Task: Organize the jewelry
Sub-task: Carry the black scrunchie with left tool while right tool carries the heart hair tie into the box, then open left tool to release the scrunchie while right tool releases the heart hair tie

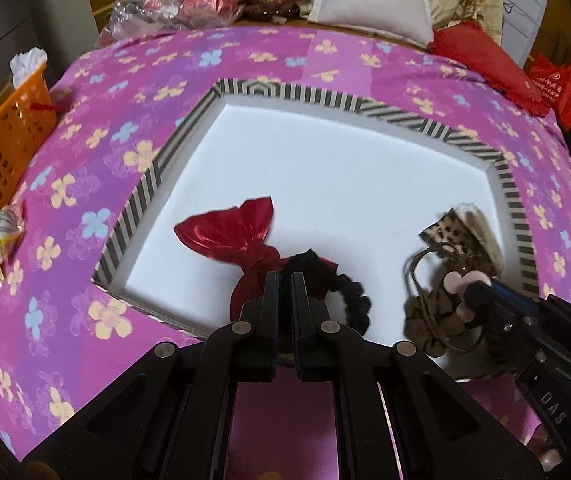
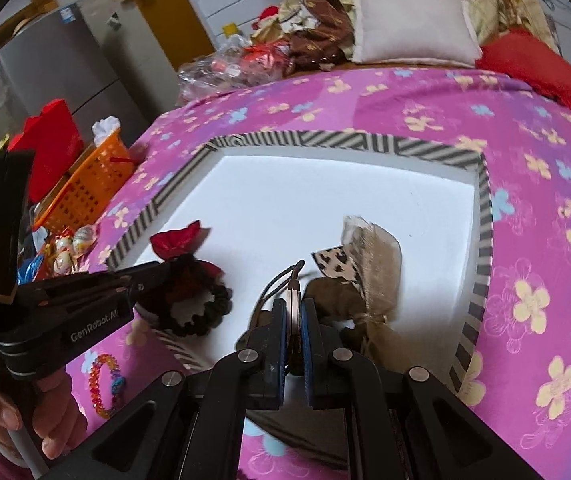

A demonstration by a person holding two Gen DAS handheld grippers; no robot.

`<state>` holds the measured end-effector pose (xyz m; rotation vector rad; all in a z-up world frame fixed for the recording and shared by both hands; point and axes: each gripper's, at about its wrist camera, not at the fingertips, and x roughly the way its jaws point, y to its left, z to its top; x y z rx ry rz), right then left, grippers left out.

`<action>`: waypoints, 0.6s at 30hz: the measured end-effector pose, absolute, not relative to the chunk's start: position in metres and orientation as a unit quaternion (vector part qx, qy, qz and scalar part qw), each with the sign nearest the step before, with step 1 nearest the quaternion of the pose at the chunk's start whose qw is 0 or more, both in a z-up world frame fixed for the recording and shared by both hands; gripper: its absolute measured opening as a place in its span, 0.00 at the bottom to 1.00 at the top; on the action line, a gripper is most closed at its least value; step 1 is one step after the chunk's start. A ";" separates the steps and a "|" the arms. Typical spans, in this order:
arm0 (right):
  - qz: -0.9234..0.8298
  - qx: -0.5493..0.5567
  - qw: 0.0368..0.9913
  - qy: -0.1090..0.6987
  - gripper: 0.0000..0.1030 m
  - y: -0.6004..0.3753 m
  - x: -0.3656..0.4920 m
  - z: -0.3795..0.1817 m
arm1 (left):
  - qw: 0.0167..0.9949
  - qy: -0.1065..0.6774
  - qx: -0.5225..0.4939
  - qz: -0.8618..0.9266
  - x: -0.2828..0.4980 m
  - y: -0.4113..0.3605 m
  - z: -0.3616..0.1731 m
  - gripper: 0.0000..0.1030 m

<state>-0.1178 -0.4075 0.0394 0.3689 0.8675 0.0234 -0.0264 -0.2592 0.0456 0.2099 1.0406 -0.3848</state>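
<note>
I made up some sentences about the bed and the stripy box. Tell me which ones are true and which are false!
1. The left tool is shut on a black scrunchie. True.
2. The stripy box has a green floor. False: its floor is white.
3. The red satin bow lies inside the box. True.
4. The beaded bracelet is inside the box. False: it lies outside, on the pink flowered bedspread.
5. The right tool is wide open. False: it is shut on the leopard-print hair accessory.
</note>
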 end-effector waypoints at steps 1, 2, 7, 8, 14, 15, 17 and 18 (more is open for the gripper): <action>0.011 0.181 0.890 0.418 0.06 -0.409 -0.118 0.038 | 0.844 0.495 0.100 -0.181 -0.026 -0.259 0.043 0.04; 0.011 0.182 0.890 0.417 0.06 -0.409 -0.118 0.037 | 0.843 0.497 0.101 -0.180 -0.026 -0.260 0.040 0.04; 0.008 0.174 0.890 0.421 0.06 -0.406 -0.114 0.033 | 0.845 0.493 0.111 -0.176 -0.029 -0.265 0.035 0.04; 0.007 0.174 0.889 0.424 0.06 -0.406 -0.113 0.031 | 0.845 0.492 0.112 -0.176 -0.030 -0.265 0.035 0.04; 0.011 0.165 0.887 0.431 0.08 -0.402 -0.116 0.028 | 0.850 0.483 0.124 -0.172 -0.035 -0.267 0.034 0.04; 0.004 0.163 0.887 0.432 0.11 -0.402 -0.118 0.030 | 0.850 0.482 0.123 -0.172 -0.036 -0.267 0.035 0.05; -0.002 0.164 0.888 0.429 0.20 -0.403 -0.121 0.033 | 0.851 0.481 0.121 -0.174 -0.037 -0.266 0.036 0.07; -0.004 0.165 0.889 0.426 0.27 -0.404 -0.124 0.035 | 0.851 0.481 0.120 -0.174 -0.039 -0.266 0.036 0.13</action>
